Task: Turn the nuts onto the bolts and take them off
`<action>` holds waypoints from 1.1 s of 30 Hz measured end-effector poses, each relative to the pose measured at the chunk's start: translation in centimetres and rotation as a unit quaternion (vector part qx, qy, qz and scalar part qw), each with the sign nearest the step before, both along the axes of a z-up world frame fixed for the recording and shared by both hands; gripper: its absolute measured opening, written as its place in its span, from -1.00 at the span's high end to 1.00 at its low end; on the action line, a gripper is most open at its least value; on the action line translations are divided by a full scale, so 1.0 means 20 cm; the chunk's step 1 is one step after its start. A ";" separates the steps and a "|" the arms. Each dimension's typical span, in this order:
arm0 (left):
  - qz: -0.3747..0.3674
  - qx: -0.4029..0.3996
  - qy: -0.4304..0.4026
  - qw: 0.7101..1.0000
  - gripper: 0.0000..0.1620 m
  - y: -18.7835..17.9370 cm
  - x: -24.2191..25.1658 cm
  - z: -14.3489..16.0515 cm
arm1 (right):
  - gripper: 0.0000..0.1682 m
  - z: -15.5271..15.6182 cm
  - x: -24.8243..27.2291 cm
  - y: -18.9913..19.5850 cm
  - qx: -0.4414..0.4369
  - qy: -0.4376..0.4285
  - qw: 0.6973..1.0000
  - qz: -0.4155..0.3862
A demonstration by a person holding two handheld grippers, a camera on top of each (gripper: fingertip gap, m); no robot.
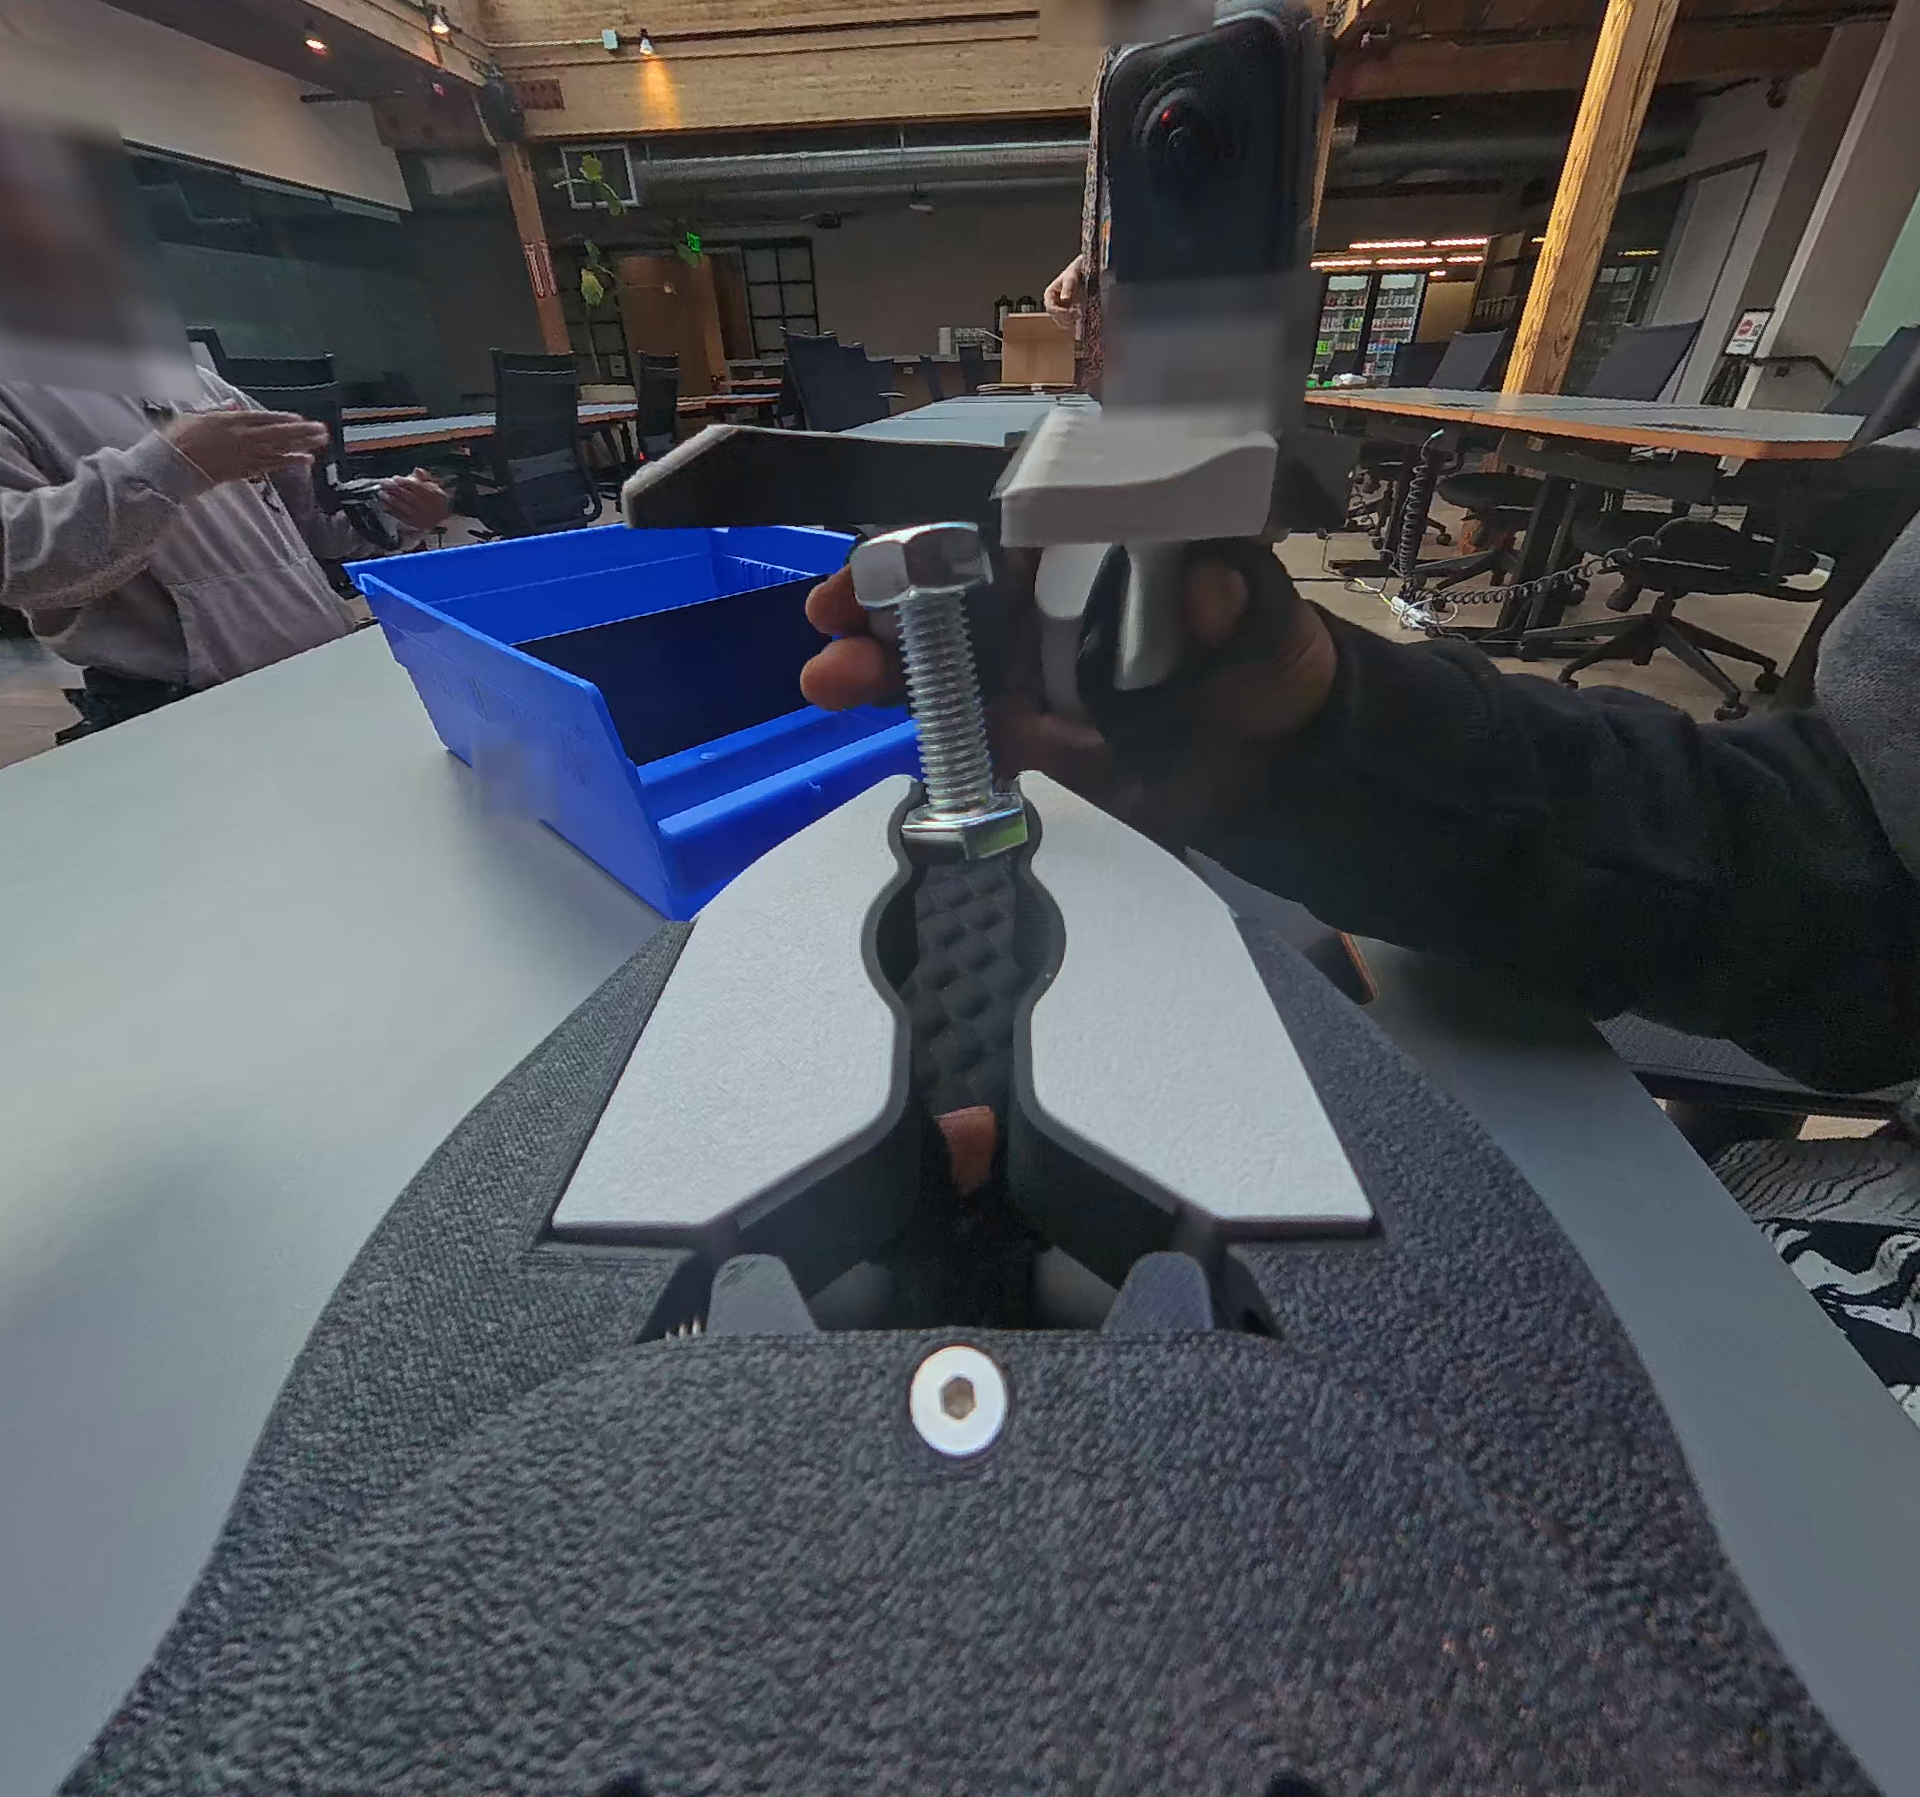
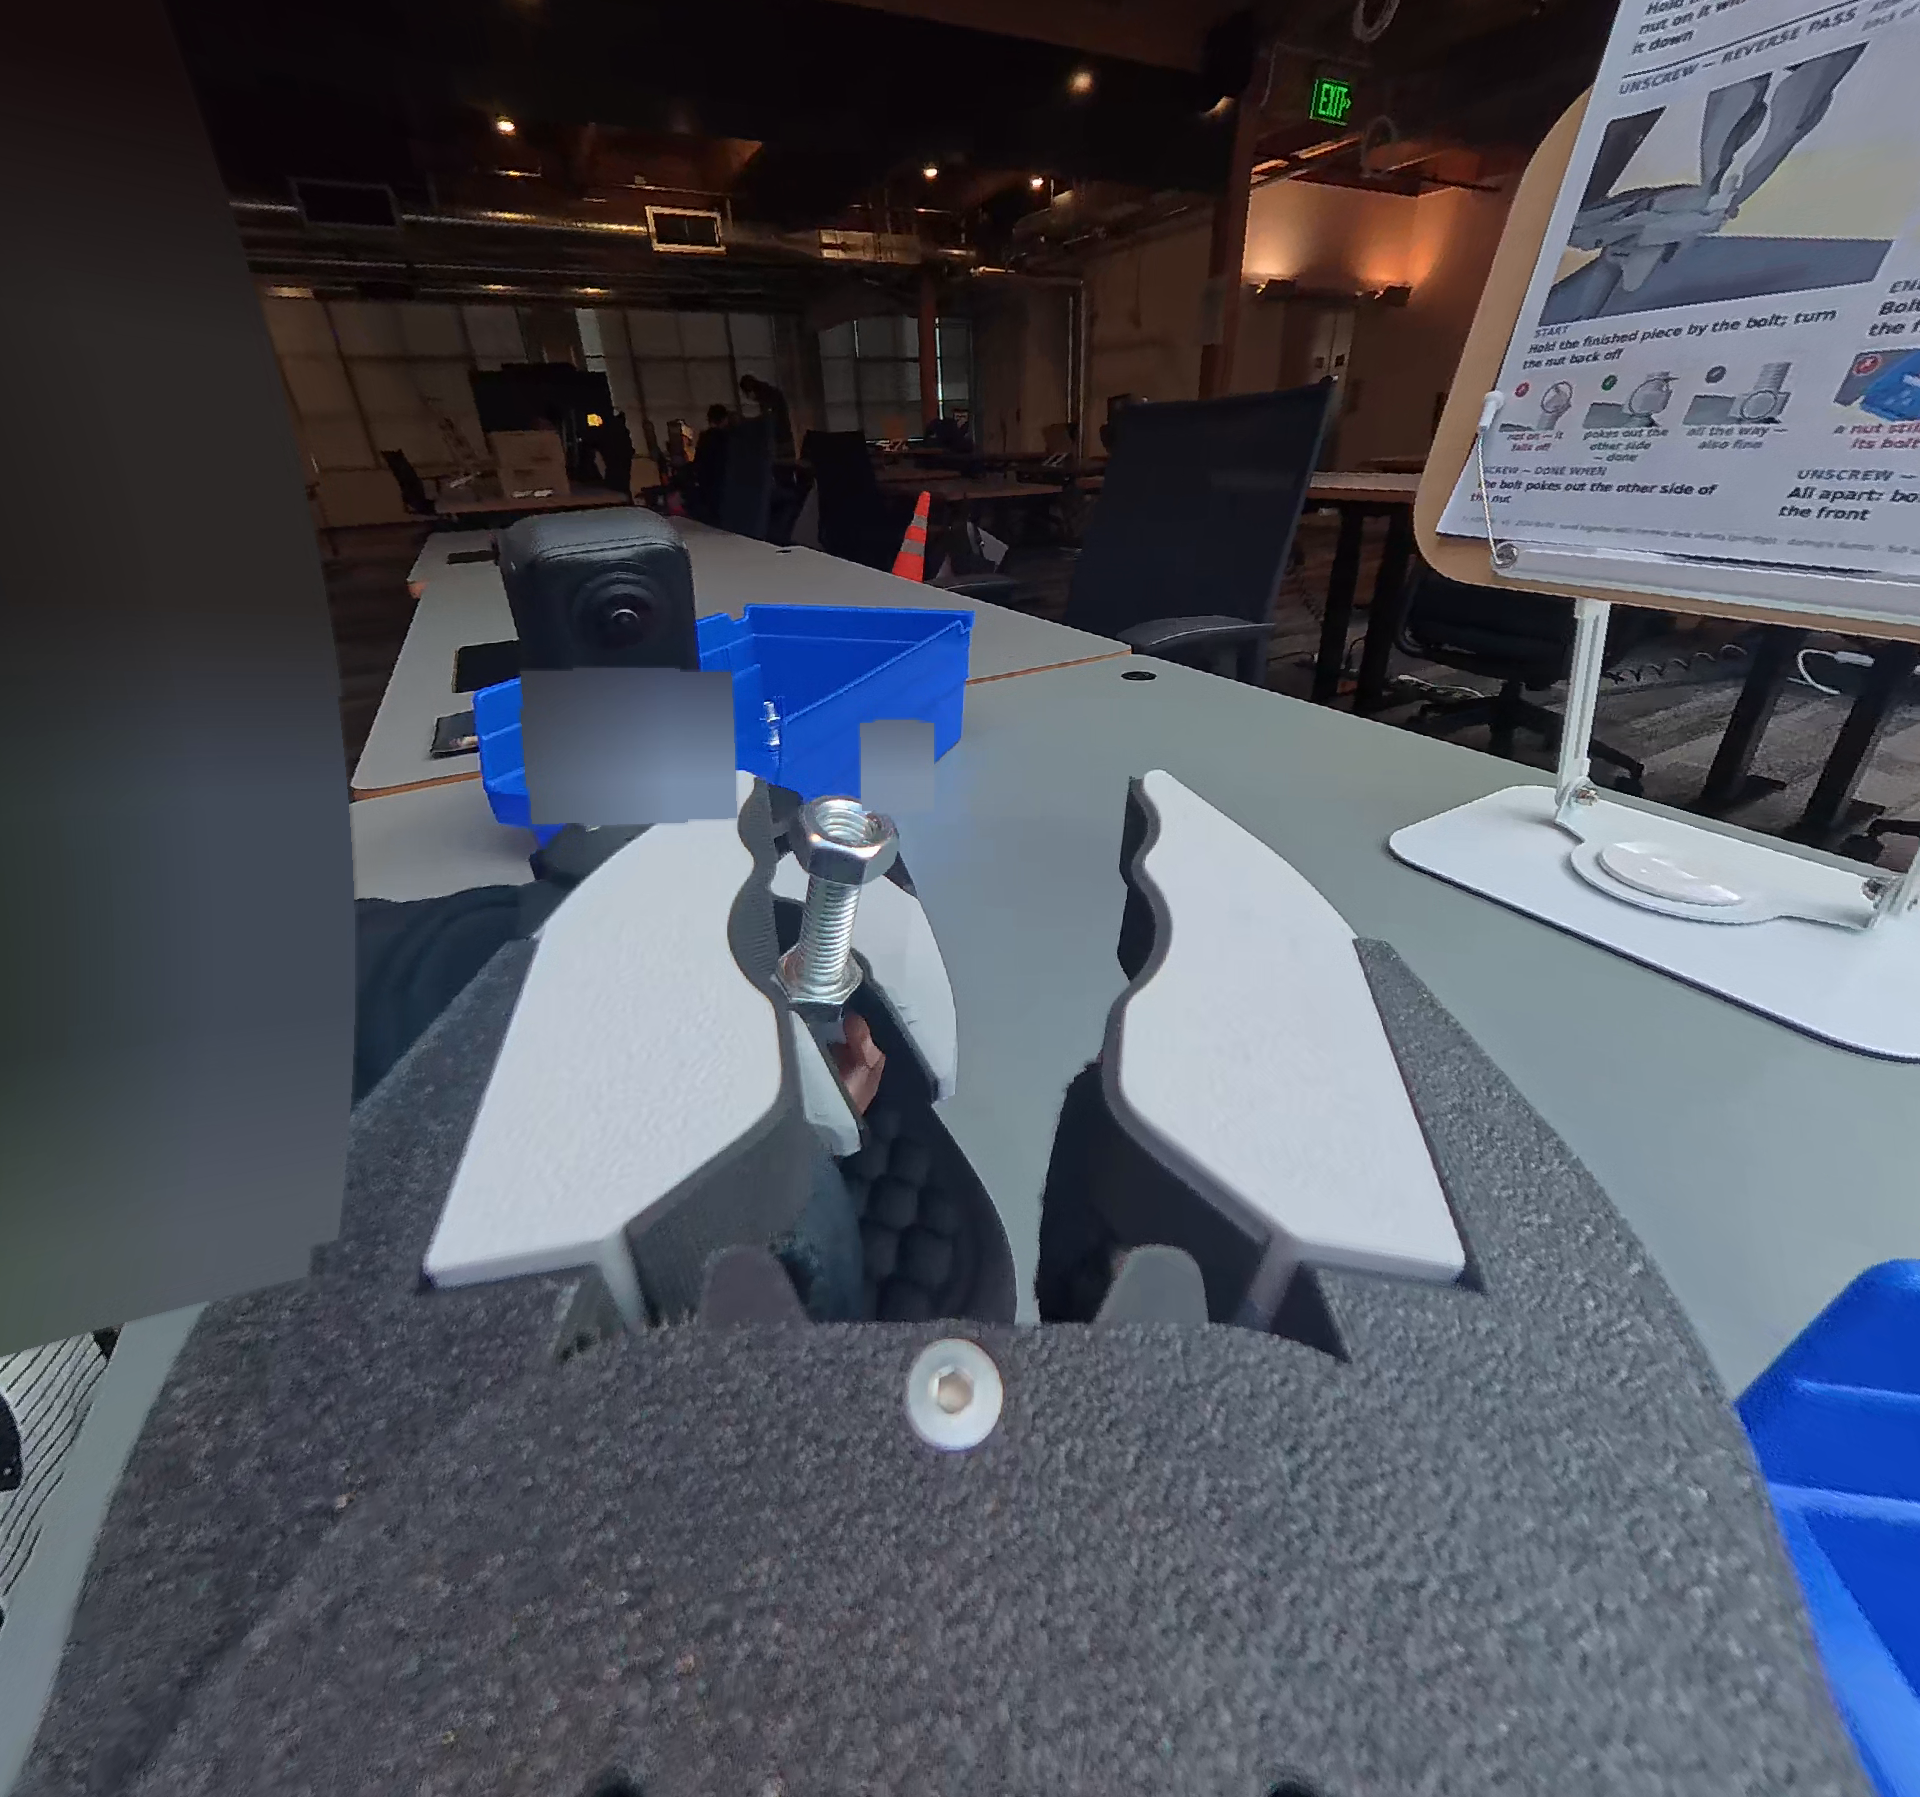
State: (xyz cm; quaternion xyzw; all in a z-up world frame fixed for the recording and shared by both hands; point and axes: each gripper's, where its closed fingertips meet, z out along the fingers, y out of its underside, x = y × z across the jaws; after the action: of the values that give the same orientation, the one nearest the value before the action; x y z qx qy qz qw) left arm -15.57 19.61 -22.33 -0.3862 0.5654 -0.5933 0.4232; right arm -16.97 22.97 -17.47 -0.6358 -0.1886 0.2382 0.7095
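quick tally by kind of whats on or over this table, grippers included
grippers: 2 (left gripper, right gripper)
blue bins: 2 (far bin, near bin)
bolt: 1
nut at the bolt's top end: 1
sign stand: 1
total: 7

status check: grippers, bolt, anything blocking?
Left gripper shut on bolt, upright. Nut on the far end. Right gripper open, not touching it. Nothing in the way.

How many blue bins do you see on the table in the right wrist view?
2. The far bin sits at the back of the table, behind the bolt. The near bin is at the lower right corner, cut off by the frame. Others may lie out of view.
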 end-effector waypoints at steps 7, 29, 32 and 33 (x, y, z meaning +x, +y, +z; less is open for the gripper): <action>0.000 -0.001 -0.003 1.000 0.83 0.00 0.00 0.01 | 0.24 -0.02 0.02 0.00 -0.008 -0.006 1.000 -0.004; 0.001 0.020 0.023 1.000 0.84 -0.01 0.01 -0.04 | 0.49 -0.05 -0.02 -0.18 -0.360 -0.383 0.803 0.281; -0.001 0.022 0.024 0.999 0.84 -0.01 0.01 -0.04 | 0.57 -0.09 -0.04 -0.14 -0.369 -0.391 0.793 0.287; -0.002 0.023 0.026 0.999 0.83 -0.02 0.01 -0.04 | 0.62 -0.10 -0.05 -0.14 -0.370 -0.392 0.791 0.289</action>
State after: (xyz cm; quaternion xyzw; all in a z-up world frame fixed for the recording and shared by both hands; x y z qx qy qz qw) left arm -15.31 19.31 -23.18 -0.3899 0.5906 -0.5709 0.4161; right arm -17.93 20.19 -19.46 -0.8042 -0.5230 0.2144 0.1836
